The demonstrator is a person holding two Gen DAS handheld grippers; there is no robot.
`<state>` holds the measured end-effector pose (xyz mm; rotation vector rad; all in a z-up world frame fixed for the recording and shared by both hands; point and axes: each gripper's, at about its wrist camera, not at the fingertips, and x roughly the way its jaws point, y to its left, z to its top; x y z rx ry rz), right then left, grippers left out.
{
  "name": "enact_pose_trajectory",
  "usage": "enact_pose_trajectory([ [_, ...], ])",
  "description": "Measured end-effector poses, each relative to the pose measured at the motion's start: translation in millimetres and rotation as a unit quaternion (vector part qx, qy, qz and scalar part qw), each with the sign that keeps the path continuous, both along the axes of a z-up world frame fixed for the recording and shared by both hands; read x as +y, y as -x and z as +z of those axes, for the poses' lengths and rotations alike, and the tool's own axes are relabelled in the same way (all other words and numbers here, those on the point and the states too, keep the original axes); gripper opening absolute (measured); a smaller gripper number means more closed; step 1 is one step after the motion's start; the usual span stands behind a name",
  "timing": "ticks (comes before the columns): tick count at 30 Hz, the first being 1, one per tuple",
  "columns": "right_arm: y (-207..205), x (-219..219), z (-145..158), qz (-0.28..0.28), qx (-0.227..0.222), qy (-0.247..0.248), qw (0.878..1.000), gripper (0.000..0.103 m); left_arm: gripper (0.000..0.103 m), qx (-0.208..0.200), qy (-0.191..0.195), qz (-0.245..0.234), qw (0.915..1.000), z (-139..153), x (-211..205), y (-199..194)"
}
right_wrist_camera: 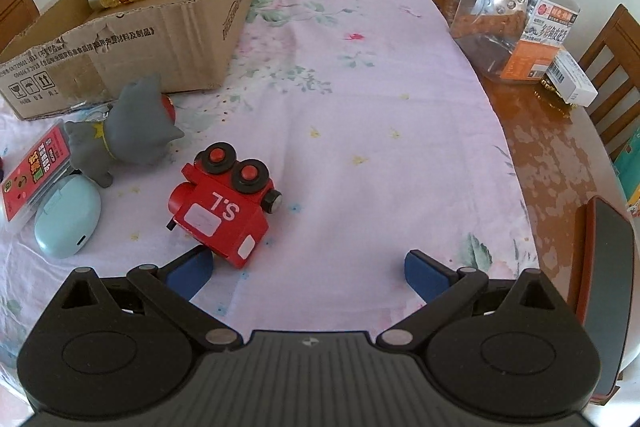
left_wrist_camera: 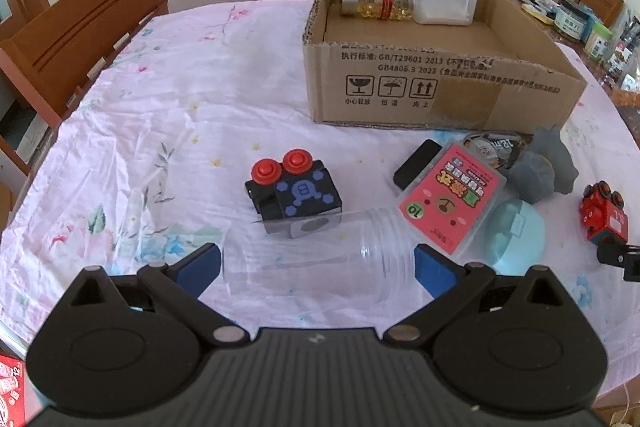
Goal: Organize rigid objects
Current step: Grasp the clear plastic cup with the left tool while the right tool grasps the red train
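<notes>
L gripper [left_wrist_camera: 318, 267] spread wide, clear plastic jar [left_wrist_camera: 320, 259] lying on its side between the pads, not clamped yet. Black toy block [left_wrist_camera: 294, 193] just past it at 12, touching the jar wall; pink card case [left_wrist_camera: 452, 199] at 1–2 overlaps the jar mouth. Risk: jar is round and slick, so closing off-centre could roll it or shove both neighbours.

R gripper [right_wrist_camera: 308, 269] also released, nothing held; red toy train [right_wrist_camera: 224, 207] near its left pad at 10–11. An uneven close could tip the train away.

Cardboard box [left_wrist_camera: 440, 83] far at 1, w/ a pill bottle [left_wrist_camera: 376, 3] inside.
</notes>
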<state>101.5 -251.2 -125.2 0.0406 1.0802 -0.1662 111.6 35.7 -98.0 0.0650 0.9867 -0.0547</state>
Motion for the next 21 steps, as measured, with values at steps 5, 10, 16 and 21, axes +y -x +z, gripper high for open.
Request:
enact_pose_trajectory([
  [5,0,-3,0,0.002,0.002,0.002,1.0,0.103,0.101,0.002,-0.011,0.002,0.9999,-3,4,0],
  [10,3,-7,5,-0.003,0.002,0.017,1.0,0.103,0.101,0.006,-0.016,0.002,0.9998,-6,11,0],
  [16,0,17,9,0.031,-0.025,0.001,0.999,0.103,0.101,0.016,-0.011,0.003,0.9998,-17,10,-2],
  [21,-8,34,3,0.029,-0.047,0.007,0.998,0.102,0.102,0.024,0.01,0.017,0.9995,-25,15,-2],
])
